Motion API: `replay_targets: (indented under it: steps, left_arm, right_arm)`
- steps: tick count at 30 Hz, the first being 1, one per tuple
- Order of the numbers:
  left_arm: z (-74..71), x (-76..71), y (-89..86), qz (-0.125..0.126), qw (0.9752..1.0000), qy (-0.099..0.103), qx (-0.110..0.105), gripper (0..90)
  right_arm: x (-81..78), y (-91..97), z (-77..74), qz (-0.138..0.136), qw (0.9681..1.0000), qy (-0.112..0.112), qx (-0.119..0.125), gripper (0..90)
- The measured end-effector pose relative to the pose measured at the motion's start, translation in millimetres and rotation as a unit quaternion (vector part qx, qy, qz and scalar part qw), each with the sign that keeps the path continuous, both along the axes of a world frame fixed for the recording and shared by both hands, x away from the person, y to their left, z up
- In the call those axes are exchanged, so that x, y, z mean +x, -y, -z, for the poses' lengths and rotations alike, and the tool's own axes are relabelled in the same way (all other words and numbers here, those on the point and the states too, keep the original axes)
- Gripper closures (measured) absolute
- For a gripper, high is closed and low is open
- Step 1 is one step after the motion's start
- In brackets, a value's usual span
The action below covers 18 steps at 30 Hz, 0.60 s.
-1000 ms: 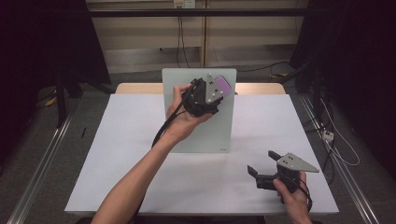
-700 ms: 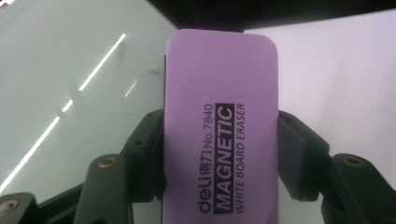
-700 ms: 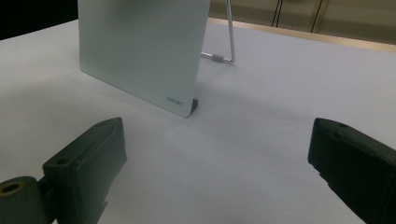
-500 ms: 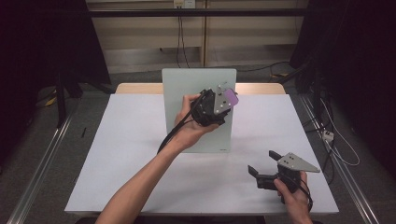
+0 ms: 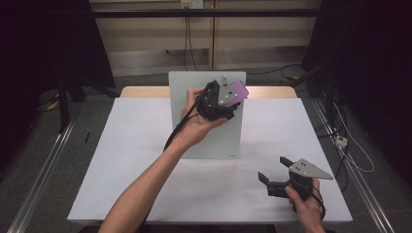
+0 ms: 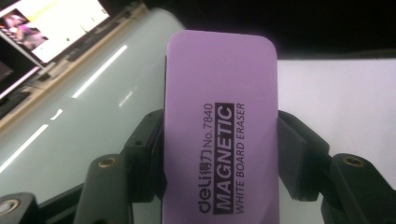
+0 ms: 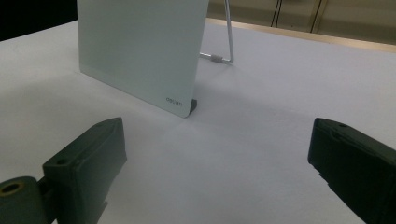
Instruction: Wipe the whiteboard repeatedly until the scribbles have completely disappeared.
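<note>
Clamped in left tool point(image 6: 219, 154), purple eraser point(image 6: 219, 126) lengthwise along jaws, lower end cropped; right tool point(image 7: 215, 172) agape, empty.

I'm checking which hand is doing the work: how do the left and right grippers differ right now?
The left gripper is shut on a purple eraser; the right gripper stands open with nothing between its jaws. The left is raised at the upright whiteboard; the right sits low near the table. Both are black, two-jawed and hand-held.
</note>
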State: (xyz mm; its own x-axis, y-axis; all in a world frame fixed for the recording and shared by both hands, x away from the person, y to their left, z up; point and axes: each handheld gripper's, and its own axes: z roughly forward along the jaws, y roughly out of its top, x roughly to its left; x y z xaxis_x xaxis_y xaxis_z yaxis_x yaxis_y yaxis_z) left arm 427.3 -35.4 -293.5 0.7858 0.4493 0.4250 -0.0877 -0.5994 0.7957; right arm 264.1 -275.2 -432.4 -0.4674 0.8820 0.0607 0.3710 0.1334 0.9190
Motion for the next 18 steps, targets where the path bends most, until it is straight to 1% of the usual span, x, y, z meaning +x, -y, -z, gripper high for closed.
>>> replay_targets:
  steps: [1,6,9,10,11,13,14,15,16,18]
  left_arm:
    - [5.1,-2.0,2.3,0.007,0.9999,-0.005,0.007,40.8]
    - [34.9,-14.7,14.2,0.026,0.9990,-0.025,0.025,40.9]
    - [45.5,-19.4,18.3,0.031,0.9985,-0.030,0.033,40.9]
    - [45.9,-19.6,18.9,0.031,0.9986,-0.030,0.032,40.8]
    - [44.3,-18.7,18.4,0.030,0.9985,-0.035,0.031,40.8]
    - [37.9,-16.5,16.6,0.023,0.9989,-0.033,0.024,40.8]
    - [33.2,-15.2,14.9,0.017,0.9992,-0.030,0.022,40.8]
    - [28.4,-13.3,12.9,0.011,0.9995,-0.026,0.013,40.8]
    - [22.6,-10.8,10.1,0.007,0.9996,-0.027,0.010,40.8]
    - [11.3,-4.8,4.4,0.001,0.9995,-0.030,-0.005,40.8]
  right_arm:
    - [-0.2,-0.2,-0.1,0.001,1.0000,0.000,0.003,4.0]
    - [-0.7,-0.2,-0.4,0.000,1.0000,0.000,0.002,4.0]
    - [-0.6,-0.2,-0.3,0.000,1.0000,0.000,0.002,4.0]
    - [-0.5,-0.1,-0.3,0.000,1.0000,0.000,0.002,4.0]
    - [-0.3,0.1,-0.2,0.000,1.0000,0.001,0.002,4.0]
    - [-0.2,0.1,-0.2,0.000,1.0000,0.001,0.002,4.0]
    - [-0.3,0.1,-0.2,0.000,1.0000,0.001,0.002,4.0]
    - [-0.3,0.1,-0.2,0.000,1.0000,0.001,0.002,4.0]
    - [-0.3,0.1,-0.2,0.000,1.0000,0.001,0.002,4.0]
    - [0.0,0.1,0.0,0.000,1.0000,0.001,0.003,4.0]
